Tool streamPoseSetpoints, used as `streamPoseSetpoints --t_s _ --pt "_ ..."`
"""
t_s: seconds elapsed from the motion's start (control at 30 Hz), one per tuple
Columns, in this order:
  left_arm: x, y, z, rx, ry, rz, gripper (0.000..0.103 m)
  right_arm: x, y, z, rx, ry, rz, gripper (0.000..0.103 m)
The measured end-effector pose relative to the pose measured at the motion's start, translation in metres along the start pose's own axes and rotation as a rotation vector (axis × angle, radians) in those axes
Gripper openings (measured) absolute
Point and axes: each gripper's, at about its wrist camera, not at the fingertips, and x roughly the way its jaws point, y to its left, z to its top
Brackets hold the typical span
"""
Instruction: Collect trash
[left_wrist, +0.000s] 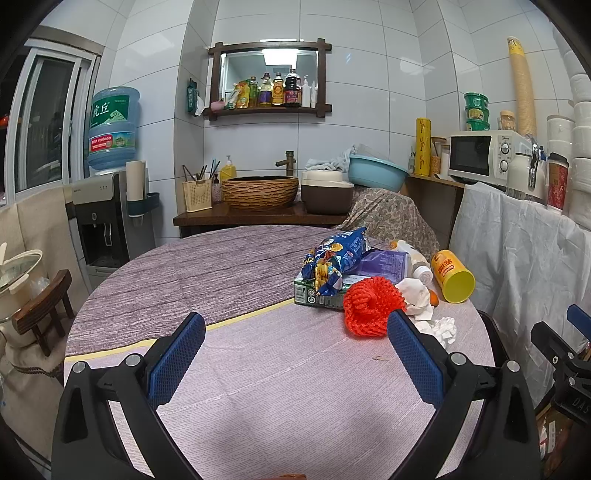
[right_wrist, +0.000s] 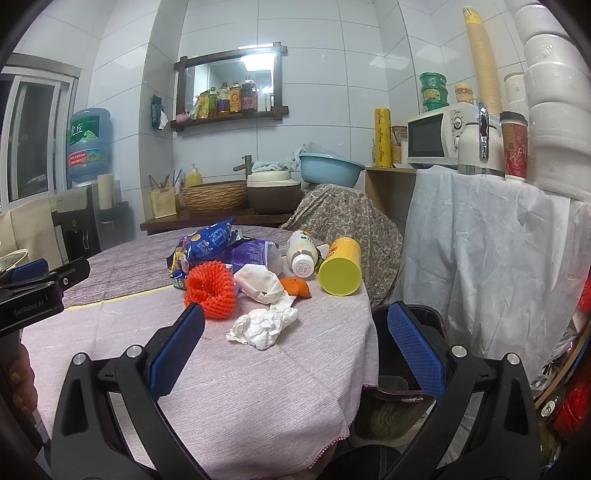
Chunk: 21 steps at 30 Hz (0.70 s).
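A heap of trash lies on the round table: a blue snack bag, a green carton, a purple packet, a red foam net, a crumpled white tissue, white paper, orange peel, a tipped white bottle and a yellow can on its side. My left gripper is open over bare cloth, short of the net. My right gripper is open just in front of the tissue, holding nothing.
A dark bin stands on the floor by the table's right edge, next to a white draped shelf with a microwave. A water dispenser and a wooden stool are to the left. A sink counter is behind the table.
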Motion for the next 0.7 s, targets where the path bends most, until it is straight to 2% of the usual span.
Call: streamPoseSetpoints --t_s 0.7 --pt "0.0012 0.0 0.0002 0.005 0.007 0.0 0.098 0.0026 0.0006 -0.0009 -0.002 0.007 0.002 0.098"
